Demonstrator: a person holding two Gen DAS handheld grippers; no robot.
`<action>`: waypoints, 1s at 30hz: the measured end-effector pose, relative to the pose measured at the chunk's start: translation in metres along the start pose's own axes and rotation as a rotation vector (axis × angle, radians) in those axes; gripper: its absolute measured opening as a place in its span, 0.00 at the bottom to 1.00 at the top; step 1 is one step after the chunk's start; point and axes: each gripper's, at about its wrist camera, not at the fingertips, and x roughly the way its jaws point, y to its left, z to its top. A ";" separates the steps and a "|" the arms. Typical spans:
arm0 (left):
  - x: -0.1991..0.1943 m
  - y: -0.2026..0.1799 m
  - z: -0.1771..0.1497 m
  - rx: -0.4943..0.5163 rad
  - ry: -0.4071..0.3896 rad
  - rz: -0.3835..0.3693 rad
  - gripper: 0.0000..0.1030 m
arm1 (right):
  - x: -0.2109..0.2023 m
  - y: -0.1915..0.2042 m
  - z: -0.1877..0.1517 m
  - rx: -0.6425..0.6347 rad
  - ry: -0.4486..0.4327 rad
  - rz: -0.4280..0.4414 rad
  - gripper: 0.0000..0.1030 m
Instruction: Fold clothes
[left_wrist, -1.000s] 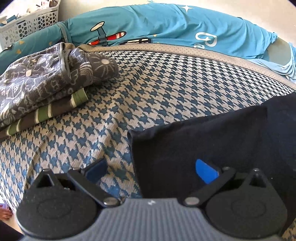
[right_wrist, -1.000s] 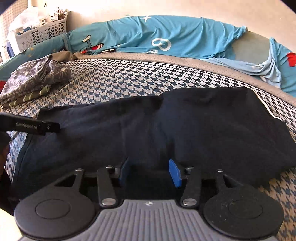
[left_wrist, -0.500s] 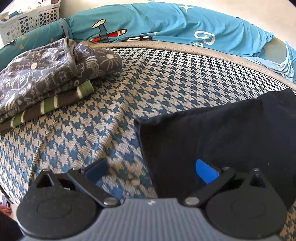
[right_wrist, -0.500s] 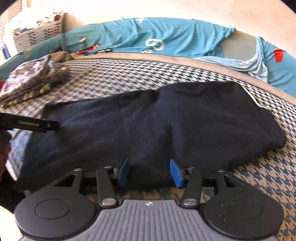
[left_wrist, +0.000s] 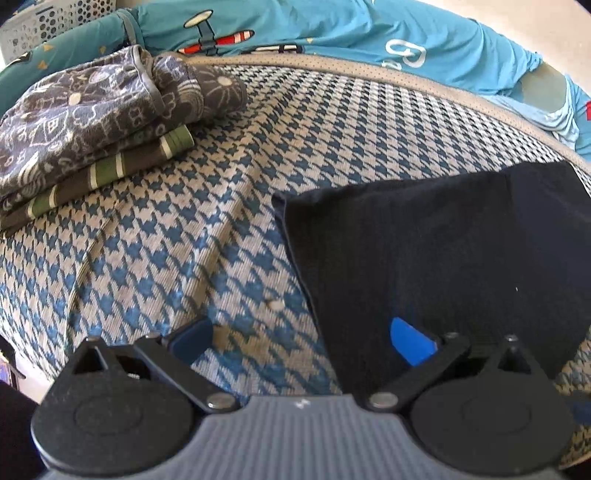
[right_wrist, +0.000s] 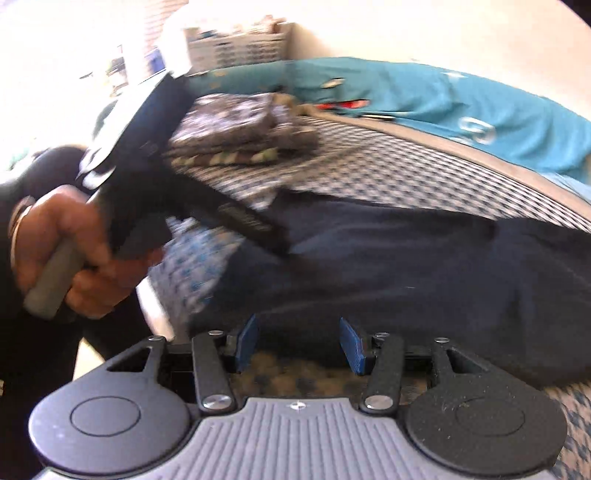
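Observation:
A dark navy garment (left_wrist: 424, 251) lies flat on the houndstooth bed cover (left_wrist: 207, 206); in the right wrist view the garment (right_wrist: 424, 269) stretches across the middle. My left gripper (left_wrist: 301, 343) hangs open and wide over the garment's left edge, its right finger (left_wrist: 412, 345) above the cloth and its left finger (left_wrist: 192, 339) above bare cover. My right gripper (right_wrist: 299, 343) is open at the garment's near edge, nothing pinched between its pads. A hand (right_wrist: 66, 251) holds the left gripper, whose finger (right_wrist: 251, 225) reaches the garment's left end. That view is motion-blurred.
A stack of folded clothes (left_wrist: 92, 122), grey patterned on top and green striped beneath, sits at the back left of the bed. Blue cartoon-print bedding (left_wrist: 332, 37) runs along the far side. A white laundry basket (left_wrist: 48, 22) stands behind the stack.
The right wrist view has swung left and rolled, bringing the hand and left gripper into close view. The left gripper has crept left, so the garment's edge now sits further right between its fingers.

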 end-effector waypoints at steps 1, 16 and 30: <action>0.000 0.000 0.000 -0.002 0.008 -0.003 1.00 | 0.002 0.005 -0.001 -0.025 0.002 0.011 0.48; 0.002 0.000 0.006 -0.002 0.089 -0.020 1.00 | 0.018 0.068 -0.020 -0.508 -0.033 -0.002 0.56; 0.004 0.019 0.021 -0.107 0.170 -0.147 1.00 | 0.055 0.089 -0.035 -0.823 -0.025 -0.111 0.30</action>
